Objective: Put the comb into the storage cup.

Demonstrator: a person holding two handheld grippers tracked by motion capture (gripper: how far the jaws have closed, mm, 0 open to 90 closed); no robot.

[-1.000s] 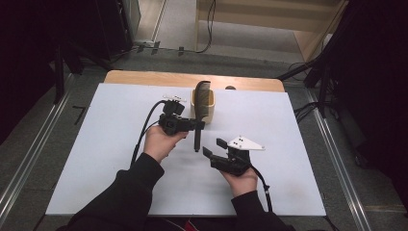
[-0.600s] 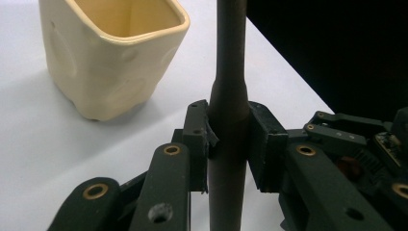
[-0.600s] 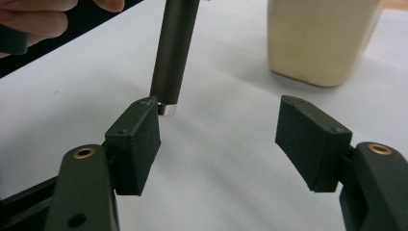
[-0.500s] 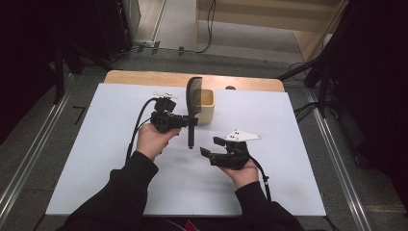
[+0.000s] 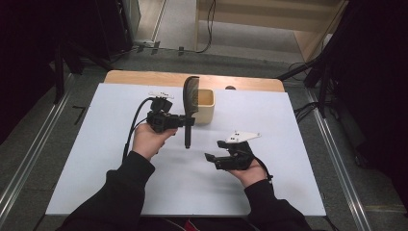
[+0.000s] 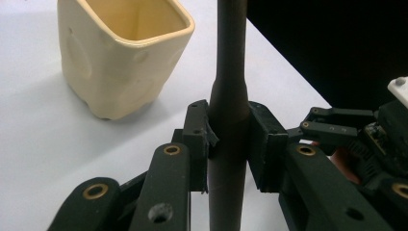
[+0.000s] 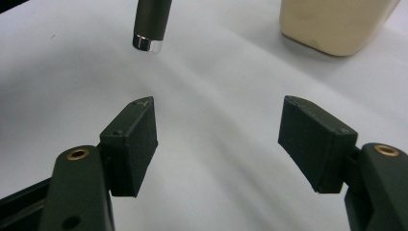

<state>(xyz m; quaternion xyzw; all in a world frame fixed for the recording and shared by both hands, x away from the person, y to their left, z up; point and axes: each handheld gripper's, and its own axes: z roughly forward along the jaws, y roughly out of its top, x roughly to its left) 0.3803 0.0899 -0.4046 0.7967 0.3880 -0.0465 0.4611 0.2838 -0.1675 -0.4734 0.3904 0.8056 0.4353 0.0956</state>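
In the high view, left of centre, the left claw (image 5: 185,121) is clenched on the round, matte dark handle of a spatula (image 5: 188,108), held upright with its flat blade uppermost and its shiny metal-capped end clear above the smooth white worktop (image 5: 96,159). Just right of the blade stands a glossy cream cup (image 5: 203,107), square-mouthed with rounded corners and dimpled sides. Lower right of centre, the right claw (image 5: 214,150) is released and empty, with bare worktop all around.
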